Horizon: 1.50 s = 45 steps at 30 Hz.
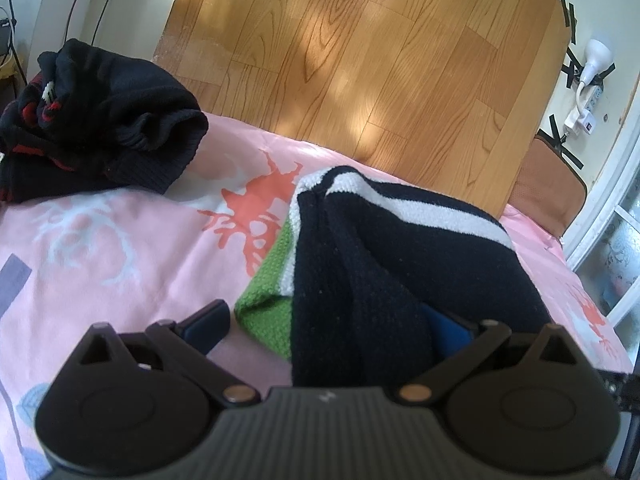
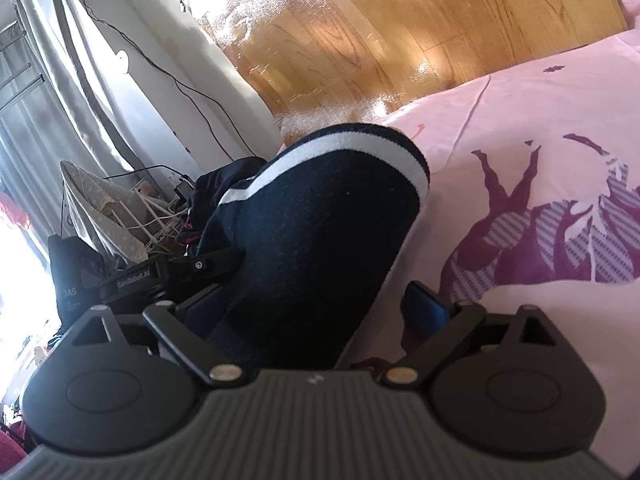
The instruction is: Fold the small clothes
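**Both tongs spread, sweater lying between the jaws on the bed**

Near, left wrist view: left tongs (image 1: 326,322) stand released, jaws wide. The sweater (image 1: 384,264) runs up between them but hugs the right jaw and covers part of its blue pad; the left pad (image 1: 206,326) sits clear on the sheet, apart from the knit. No squeeze visible, so I read this as not gripping.

Near, right wrist view: right tongs (image 2: 316,306) also released, jaws at full spread. The sweater (image 2: 320,240) fills most of the gap; the right pad (image 2: 426,312) shows free beside it, the left one is partly hidden by cloth. The left tongs' arm shows at the sweater's left edge in this view.

Middle: sweater is navy with a white stripe, bunched into a thick roll on the pink bed (image 1: 120,240), a green part (image 1: 266,308) showing under its left edge. Judgement: a fold has been laid down and let go, hence both tongs slack at the near end.

Far left: a dark pile (image 1: 100,120) with red trim sits well apart near the bed's far edge, probably kept aside so it stays out of the working area. Whether it is done or waiting, cannot tell.

Beyond: wood floor (image 1: 360,60).
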Each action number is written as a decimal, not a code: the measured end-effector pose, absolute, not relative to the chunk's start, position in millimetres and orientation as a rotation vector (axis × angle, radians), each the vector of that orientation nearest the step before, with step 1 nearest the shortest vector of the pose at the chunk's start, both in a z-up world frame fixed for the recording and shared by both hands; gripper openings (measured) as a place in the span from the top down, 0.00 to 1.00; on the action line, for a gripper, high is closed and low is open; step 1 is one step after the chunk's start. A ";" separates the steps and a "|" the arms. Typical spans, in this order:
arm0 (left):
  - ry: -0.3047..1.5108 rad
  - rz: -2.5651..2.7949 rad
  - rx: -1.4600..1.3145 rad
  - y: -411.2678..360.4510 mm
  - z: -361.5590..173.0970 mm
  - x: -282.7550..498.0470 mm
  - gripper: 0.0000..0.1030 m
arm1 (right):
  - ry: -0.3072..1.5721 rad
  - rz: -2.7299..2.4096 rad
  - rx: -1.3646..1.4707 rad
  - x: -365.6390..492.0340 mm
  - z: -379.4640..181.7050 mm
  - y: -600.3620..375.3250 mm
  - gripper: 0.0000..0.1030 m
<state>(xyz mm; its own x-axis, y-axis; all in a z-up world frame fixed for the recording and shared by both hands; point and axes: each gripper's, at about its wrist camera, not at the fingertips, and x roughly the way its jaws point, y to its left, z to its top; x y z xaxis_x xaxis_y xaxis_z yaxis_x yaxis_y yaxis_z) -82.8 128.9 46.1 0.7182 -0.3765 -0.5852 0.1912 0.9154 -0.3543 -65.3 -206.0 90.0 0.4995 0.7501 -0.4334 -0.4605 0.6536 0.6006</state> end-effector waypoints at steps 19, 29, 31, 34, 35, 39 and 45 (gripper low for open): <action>0.824 -0.587 -0.650 123.8 62.2 -1.1 0.00 | 0.763 0.855 0.443 10.7 118.1 -180.3 0.57; 0.609 -0.239 -0.417 143.0 147.3 145.3 0.01 | 0.588 0.992 0.485 183.3 158.0 -97.3 0.57; 0.651 -0.156 -0.409 148.1 127.8 181.8 0.01 | 0.626 0.965 0.472 226.2 138.6 -74.0 0.57; 0.775 0.018 -0.353 149.9 89.0 225.9 0.02 | 0.740 0.901 0.453 276.6 97.1 -48.3 0.56; 0.808 0.063 -0.339 150.2 76.9 234.0 0.04 | 0.803 0.830 0.430 289.2 80.0 -41.1 0.55; 0.793 0.088 -0.295 140.7 65.5 230.5 0.02 | 0.856 0.715 0.402 288.3 54.1 -44.0 0.27; 0.659 0.103 -0.213 111.5 96.0 176.0 0.00 | 0.741 0.599 0.341 227.8 88.9 -80.9 0.17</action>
